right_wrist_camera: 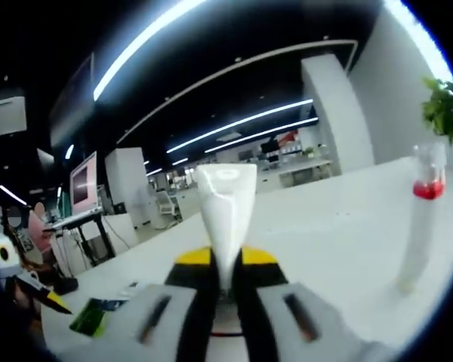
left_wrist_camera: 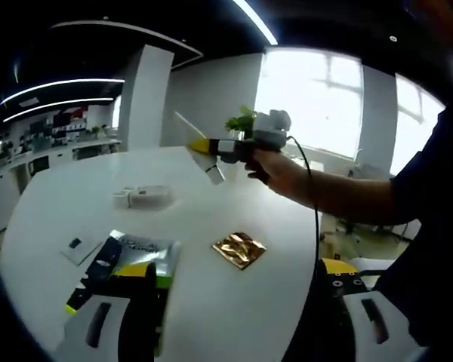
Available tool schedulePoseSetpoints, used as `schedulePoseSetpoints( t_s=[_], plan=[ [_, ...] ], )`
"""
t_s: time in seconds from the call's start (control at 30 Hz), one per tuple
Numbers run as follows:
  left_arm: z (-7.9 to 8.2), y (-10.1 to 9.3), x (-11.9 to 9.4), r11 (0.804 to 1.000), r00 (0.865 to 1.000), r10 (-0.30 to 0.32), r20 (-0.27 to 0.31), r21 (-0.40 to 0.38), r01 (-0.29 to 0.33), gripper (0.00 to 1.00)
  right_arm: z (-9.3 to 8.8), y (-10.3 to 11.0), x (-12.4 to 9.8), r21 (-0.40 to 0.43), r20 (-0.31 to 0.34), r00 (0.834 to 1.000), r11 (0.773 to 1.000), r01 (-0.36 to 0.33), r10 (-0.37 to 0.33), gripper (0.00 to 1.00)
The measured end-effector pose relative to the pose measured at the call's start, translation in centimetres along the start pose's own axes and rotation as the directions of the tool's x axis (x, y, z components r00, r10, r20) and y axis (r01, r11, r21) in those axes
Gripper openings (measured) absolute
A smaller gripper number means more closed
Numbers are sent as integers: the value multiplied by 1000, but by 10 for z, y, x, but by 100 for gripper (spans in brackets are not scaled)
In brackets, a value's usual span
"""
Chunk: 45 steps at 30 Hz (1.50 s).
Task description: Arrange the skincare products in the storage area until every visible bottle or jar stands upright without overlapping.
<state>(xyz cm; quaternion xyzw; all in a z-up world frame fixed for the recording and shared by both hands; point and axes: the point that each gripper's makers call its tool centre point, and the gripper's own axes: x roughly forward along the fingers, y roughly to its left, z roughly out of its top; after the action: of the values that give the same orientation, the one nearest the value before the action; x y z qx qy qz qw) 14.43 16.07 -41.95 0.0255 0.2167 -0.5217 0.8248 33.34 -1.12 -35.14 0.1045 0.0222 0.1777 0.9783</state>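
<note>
My right gripper (right_wrist_camera: 226, 260) is shut on a white squeeze tube (right_wrist_camera: 226, 207), whose flat end sticks up between the jaws. In the left gripper view a hand holds this right gripper (left_wrist_camera: 202, 147) above the far part of the white table (left_wrist_camera: 75, 211), with the white tube (left_wrist_camera: 214, 172) slanting through it. My left gripper (left_wrist_camera: 238, 268) hangs open over the near table, its jaws wide apart and nothing between them. A tall clear bottle with a red band (right_wrist_camera: 424, 219) stands upright on the table to the right of the tube.
A gold sachet (left_wrist_camera: 239, 249), a silver, green and black pouch (left_wrist_camera: 132, 260), a small white card (left_wrist_camera: 79, 247) and low white boxes (left_wrist_camera: 140, 196) lie on the table. A potted plant (right_wrist_camera: 444, 109) stands at the far edge. A person's sleeve fills the right side.
</note>
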Motion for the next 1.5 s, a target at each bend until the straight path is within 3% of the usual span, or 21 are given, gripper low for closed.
schedulePoseSetpoints(
  t_s=[0.57, 0.7, 1.5],
  plan=[
    [42, -10, 65, 998, 998, -57, 27, 42, 56, 86, 15, -10, -30, 17, 34, 999, 1000, 18, -19, 6],
    [47, -4, 78, 997, 998, -67, 21, 38, 66, 86, 15, -12, -35, 23, 36, 999, 999, 27, -28, 6],
    [58, -16, 131, 993, 994, -112, 1, 20, 112, 85, 15, -2, -53, 46, 48, 998, 999, 27, -29, 6]
  ],
)
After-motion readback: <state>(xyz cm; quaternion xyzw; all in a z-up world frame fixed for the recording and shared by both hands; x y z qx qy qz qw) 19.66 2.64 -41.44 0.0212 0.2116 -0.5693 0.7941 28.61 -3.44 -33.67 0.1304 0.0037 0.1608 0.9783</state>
